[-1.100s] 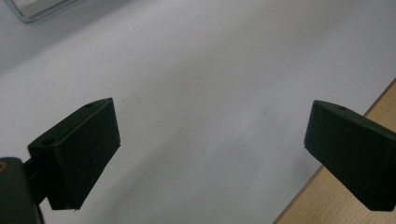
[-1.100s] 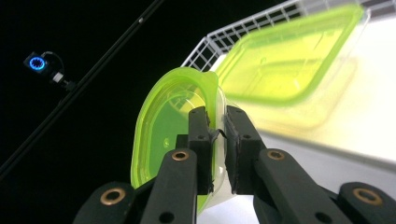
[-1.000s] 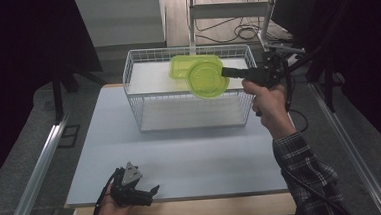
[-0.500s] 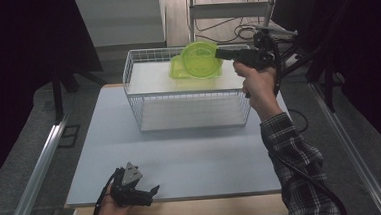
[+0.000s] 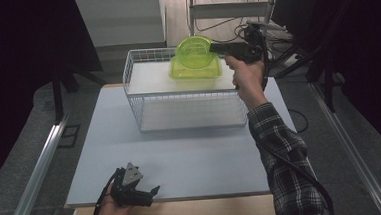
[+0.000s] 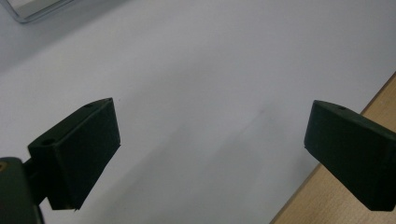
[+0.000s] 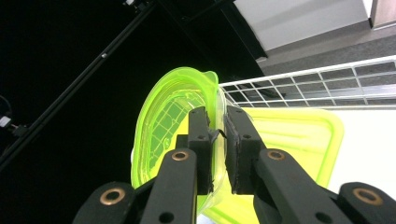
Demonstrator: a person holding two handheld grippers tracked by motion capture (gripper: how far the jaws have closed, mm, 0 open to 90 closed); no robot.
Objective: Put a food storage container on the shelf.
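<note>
Green lid (image 5: 193, 50) pinched upright by right gripper (image 5: 217, 48) fingers above green container (image 5: 196, 69) in wire basket (image 5: 143, 98) — left gripper (image 5: 151, 192) fingers spread.

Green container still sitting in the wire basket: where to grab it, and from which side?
Grip the green container on its raised rim, at the right end, coming down from above. The wire basket walls block any side approach, and the thin rim suits a narrow pinch, much as the right gripper pinches the edge of the green lid. The left gripper is open and free.
</note>
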